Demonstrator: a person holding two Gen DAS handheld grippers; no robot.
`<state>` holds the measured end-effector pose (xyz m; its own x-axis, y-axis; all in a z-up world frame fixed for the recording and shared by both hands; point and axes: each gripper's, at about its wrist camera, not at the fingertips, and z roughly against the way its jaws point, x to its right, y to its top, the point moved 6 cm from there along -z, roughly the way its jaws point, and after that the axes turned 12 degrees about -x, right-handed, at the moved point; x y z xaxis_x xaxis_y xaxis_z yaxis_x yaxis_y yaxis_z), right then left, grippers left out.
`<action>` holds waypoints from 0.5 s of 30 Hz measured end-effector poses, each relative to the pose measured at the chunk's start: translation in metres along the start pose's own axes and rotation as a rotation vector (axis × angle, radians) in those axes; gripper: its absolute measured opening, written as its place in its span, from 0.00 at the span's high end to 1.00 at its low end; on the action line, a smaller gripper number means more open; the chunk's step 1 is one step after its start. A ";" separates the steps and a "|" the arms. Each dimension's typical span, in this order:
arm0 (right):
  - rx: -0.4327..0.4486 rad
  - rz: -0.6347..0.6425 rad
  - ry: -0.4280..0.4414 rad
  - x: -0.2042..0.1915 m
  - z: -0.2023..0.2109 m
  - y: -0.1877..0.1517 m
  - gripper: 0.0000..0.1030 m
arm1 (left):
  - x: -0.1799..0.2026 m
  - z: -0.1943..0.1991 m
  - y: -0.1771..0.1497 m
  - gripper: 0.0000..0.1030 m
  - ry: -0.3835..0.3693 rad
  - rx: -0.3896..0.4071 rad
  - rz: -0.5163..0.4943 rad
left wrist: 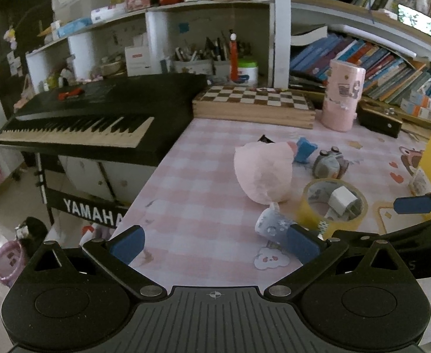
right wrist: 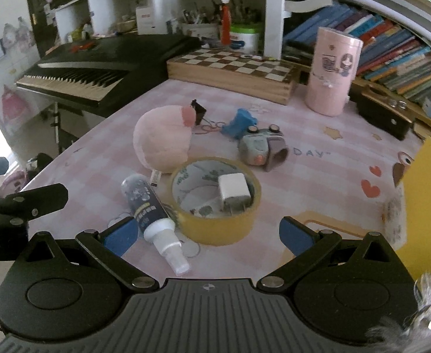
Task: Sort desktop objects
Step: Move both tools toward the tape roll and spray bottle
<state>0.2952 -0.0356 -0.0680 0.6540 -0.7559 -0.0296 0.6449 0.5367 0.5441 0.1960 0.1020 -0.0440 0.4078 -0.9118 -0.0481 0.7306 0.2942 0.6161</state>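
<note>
The left gripper (left wrist: 215,244) has its jaws wide open and holds nothing; it hovers above the pink checked counter (left wrist: 192,182); the right gripper (right wrist: 208,235) is also wide open and empty, with the round yellow roll of adhesive tape (right wrist: 215,200) between its 2 blue pads (right wrist: 296,235). Inside the roll stands a small white plastic charger cube (right wrist: 233,189); touching the roll on its left lies a dark spray bottle with white nozzle (right wrist: 150,211), whose label I cannot read. Behind them rests a soft pink plush ball (right wrist: 164,138); near it are a black binder clip (right wrist: 198,110), a small blue toy (right wrist: 240,122) and a grey toy car (right wrist: 261,147). The counter print reads "DAY"; the black electronic keyboard (left wrist: 98,117) stand reads "YAMAHA".
</note>
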 end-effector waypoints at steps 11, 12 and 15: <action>-0.061 0.017 0.008 0.004 -0.035 0.019 0.00 | -0.002 -0.012 0.009 0.00 0.039 -0.020 0.011; -0.068 0.020 0.007 0.004 -0.039 0.020 0.00 | -0.002 -0.013 0.010 0.00 0.039 -0.022 0.009; -0.068 0.012 0.004 0.006 -0.049 0.026 0.00 | 0.001 -0.019 0.012 0.00 0.033 -0.035 -0.002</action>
<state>0.3350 -0.0077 -0.0947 0.6634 -0.7478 -0.0264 0.6621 0.5702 0.4863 0.2154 0.1104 -0.0511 0.4237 -0.9027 -0.0755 0.7500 0.3029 0.5880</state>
